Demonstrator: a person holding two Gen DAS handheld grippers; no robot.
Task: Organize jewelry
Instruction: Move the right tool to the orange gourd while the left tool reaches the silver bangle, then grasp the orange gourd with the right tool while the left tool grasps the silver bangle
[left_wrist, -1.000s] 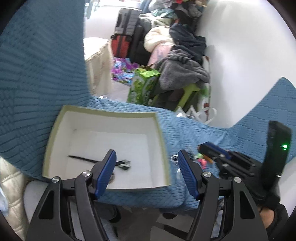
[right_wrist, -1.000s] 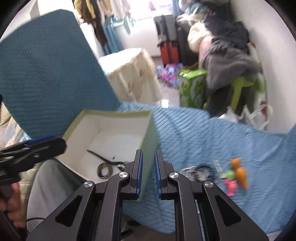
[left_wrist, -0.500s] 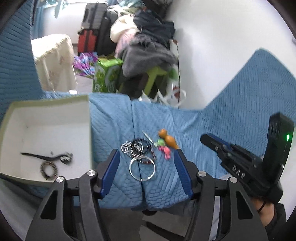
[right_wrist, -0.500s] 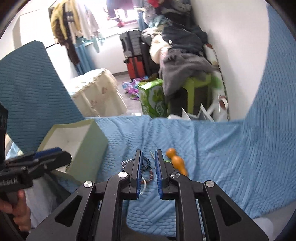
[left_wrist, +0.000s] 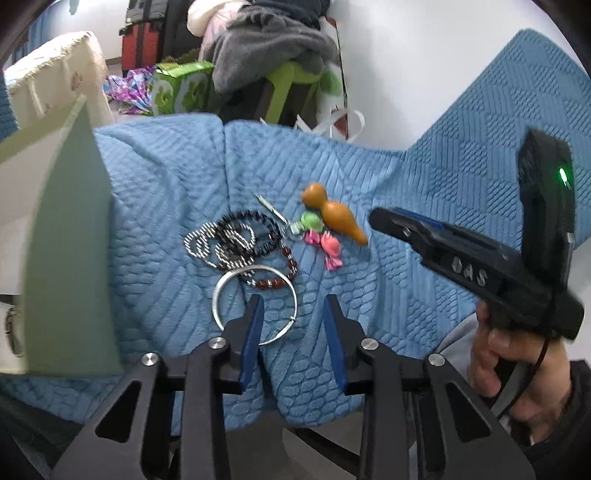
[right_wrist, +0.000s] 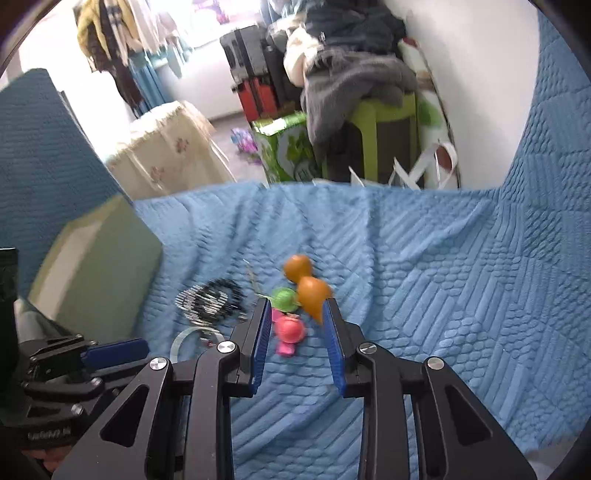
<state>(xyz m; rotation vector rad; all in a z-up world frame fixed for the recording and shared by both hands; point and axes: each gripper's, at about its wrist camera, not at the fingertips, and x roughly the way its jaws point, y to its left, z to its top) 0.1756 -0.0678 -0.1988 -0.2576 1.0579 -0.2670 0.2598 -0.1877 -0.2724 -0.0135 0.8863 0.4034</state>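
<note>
Jewelry lies in a pile on the blue quilted cloth (left_wrist: 155, 177): black-and-white bead bracelets (left_wrist: 229, 240), a dark red bead bracelet (left_wrist: 280, 277), a silver bangle (left_wrist: 255, 312), a pink charm (left_wrist: 328, 247), a green charm (left_wrist: 310, 221) and an orange gourd (left_wrist: 334, 216). My left gripper (left_wrist: 291, 314) is open and empty, low over the bangle. My right gripper (right_wrist: 293, 314) is open and empty, its fingers either side of the pink charm (right_wrist: 290, 330) and close to the gourd (right_wrist: 306, 282). The green-walled box (left_wrist: 70, 240) stands to the left.
The right gripper's body (left_wrist: 480, 266) reaches in from the right in the left wrist view. Beyond the cloth's far edge are a green stool (right_wrist: 380, 122) with piled clothes, a green carton (right_wrist: 288, 147), suitcases and a cream-covered table (right_wrist: 166, 147).
Both grippers have swung right from the box to the jewelry pile and come lower. My right gripper has opened from shut. My left gripper's fingers have narrowed but stay open.
</note>
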